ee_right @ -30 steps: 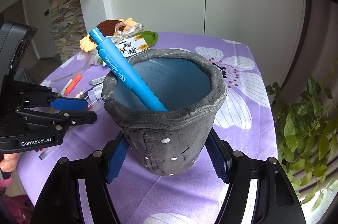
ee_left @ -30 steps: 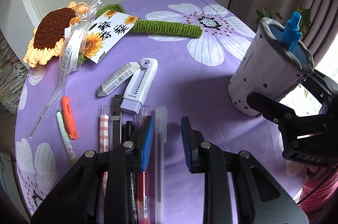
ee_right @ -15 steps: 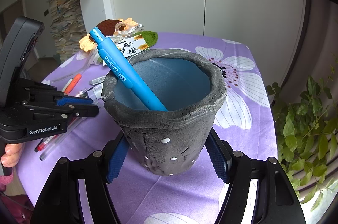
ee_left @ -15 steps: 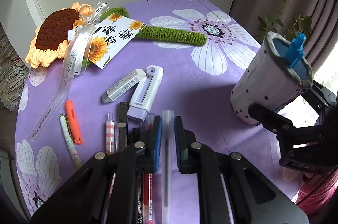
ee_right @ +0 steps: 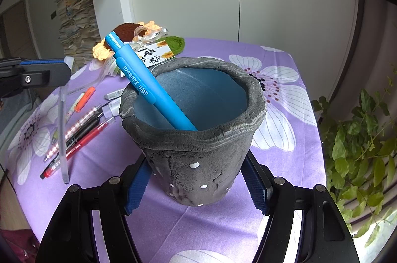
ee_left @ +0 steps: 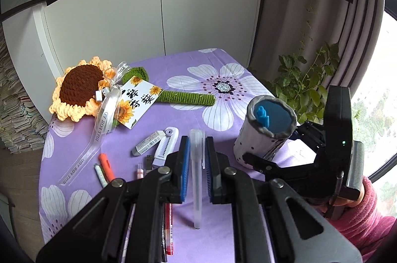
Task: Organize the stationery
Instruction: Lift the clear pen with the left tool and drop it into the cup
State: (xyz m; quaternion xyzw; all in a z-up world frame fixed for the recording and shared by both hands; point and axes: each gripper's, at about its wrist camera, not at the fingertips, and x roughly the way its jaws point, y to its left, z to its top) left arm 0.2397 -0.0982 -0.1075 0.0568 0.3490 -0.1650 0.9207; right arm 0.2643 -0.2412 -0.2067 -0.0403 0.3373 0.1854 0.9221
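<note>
My left gripper (ee_left: 197, 146) is shut on a clear pen (ee_left: 196, 178), which hangs above the purple flowered tablecloth (ee_left: 218, 233). In the right wrist view this left gripper (ee_right: 37, 72) shows at the left edge with the clear pen (ee_right: 63, 126) dangling below it. My right gripper (ee_right: 196, 178) is shut on a grey pen cup (ee_right: 198, 151) with a blue lining, which stands upright on the cloth. A blue pen (ee_right: 148, 87) leans inside it. In the left wrist view the pen cup (ee_left: 258, 141) stands right of the clear pen, gripped by the right gripper (ee_left: 280, 146).
Several pens lie on the cloth at the left: a red pen (ee_right: 74, 149), a black marker (ee_right: 79, 134), a striped pen (ee_right: 74, 126) and an orange highlighter (ee_left: 106, 165). An eraser (ee_left: 146, 142), a correction tape (ee_left: 165, 145) and a crochet sunflower (ee_left: 79, 88) with a card lie further back. A plant (ee_right: 359, 144) stands at the table's right edge.
The left gripper closed on the clear pen and lifted it off the table. The right gripper and the cup have not moved.
</note>
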